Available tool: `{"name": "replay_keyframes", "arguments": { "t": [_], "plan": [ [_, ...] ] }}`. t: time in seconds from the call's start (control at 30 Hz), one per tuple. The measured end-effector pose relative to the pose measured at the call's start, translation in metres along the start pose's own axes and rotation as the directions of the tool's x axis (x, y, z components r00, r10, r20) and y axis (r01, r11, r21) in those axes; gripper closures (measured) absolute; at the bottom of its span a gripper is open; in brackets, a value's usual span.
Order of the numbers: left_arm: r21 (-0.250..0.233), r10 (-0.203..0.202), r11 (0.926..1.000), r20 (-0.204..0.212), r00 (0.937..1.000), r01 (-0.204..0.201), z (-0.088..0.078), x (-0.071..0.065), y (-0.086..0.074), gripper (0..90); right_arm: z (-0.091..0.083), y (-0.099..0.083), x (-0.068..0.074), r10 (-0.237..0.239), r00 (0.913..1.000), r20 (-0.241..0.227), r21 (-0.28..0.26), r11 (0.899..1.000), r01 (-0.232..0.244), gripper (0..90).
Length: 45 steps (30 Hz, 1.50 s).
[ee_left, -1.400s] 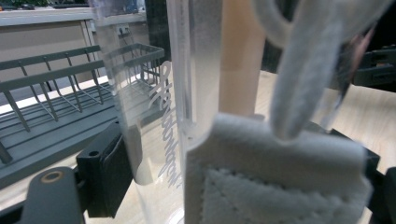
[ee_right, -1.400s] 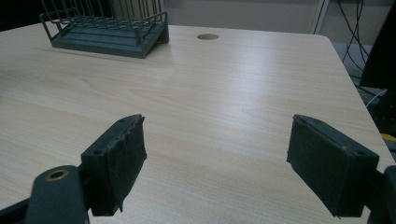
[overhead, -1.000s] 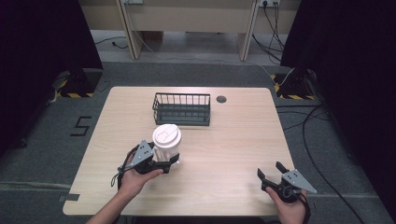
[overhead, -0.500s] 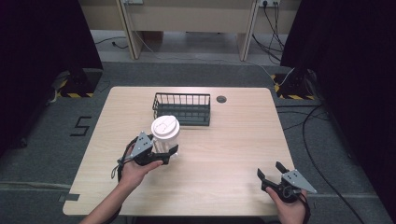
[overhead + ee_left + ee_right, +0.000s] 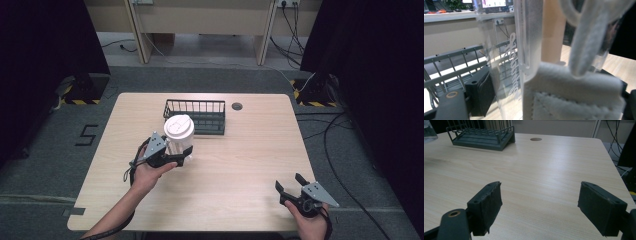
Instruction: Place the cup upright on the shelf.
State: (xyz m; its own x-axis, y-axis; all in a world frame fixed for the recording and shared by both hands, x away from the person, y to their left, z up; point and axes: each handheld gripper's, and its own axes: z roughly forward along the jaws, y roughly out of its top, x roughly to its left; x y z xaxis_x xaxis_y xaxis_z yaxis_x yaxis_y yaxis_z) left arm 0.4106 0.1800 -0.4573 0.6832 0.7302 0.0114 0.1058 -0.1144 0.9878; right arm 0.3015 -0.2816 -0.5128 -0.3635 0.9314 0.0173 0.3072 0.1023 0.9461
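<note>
Since a second ago, the cup (image 5: 178,135) has gone up off the table (image 5: 250,165) and closer to the basket (image 5: 196,115). We see our left tool (image 5: 176,156) shut tight on the cup's clear side, holding it in the air. The cup has a white lid (image 5: 178,126) on top. It hangs just in front of the basket's front left corner, and from the high view its lid covers a bit of that corner. We cannot tell if cup and basket touch.

From the left tool's camera, the clear cup (image 5: 506,50) is very close and has white writing on it. A soft white strap (image 5: 584,50) hangs down over a white pad. The basket's wires (image 5: 454,62) are just behind the cup.

The basket is black wire and sits near the far edge of the table. A small round hole (image 5: 237,106) is in the table just to the right of the basket.

Our right tool (image 5: 295,189) is far from the basket, at the near right corner of the table. Its two black jaws are wide apart with nothing between them. From its own camera, our right tool (image 5: 539,207) has bare table under it and the basket (image 5: 480,135) far off.
</note>
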Motion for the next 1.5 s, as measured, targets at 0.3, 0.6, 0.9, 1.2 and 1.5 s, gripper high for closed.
{"name": "replay_keyframes", "arguments": {
  "t": [0.3,0.6,0.9,1.2,1.5],
  "plan": [
    [-0.011,0.001,0.9999,-0.016,0.9999,-0.001,0.013,0.006,0.011,17.6,0.000,0.000,0.000,-0.001,1.0000,-0.003,0.000,1.000,0.001,19.6],
    [-0.011,0.008,0.9999,-0.036,0.9993,-0.008,0.024,0.013,0.019,17.6,0.000,0.000,0.000,0.003,1.0000,-0.007,0.001,1.000,-0.003,19.7],
    [-0.015,0.000,0.9999,-0.053,0.9986,-0.001,0.034,0.019,0.027,17.5,0.000,0.000,0.000,0.001,1.0000,-0.008,0.002,1.000,-0.001,19.9],
    [-0.023,0.003,0.9997,-0.076,0.9971,-0.005,0.044,0.026,0.038,17.6,0.000,0.000,0.000,0.003,0.9999,-0.011,0.002,1.000,-0.003,20.0],
    [-0.026,0.014,0.9995,-0.098,0.9951,-0.016,0.055,0.033,0.051,17.6,0.000,0.000,0.000,0.004,0.9999,-0.012,0.003,1.000,-0.004,20.1]
  ]
}}
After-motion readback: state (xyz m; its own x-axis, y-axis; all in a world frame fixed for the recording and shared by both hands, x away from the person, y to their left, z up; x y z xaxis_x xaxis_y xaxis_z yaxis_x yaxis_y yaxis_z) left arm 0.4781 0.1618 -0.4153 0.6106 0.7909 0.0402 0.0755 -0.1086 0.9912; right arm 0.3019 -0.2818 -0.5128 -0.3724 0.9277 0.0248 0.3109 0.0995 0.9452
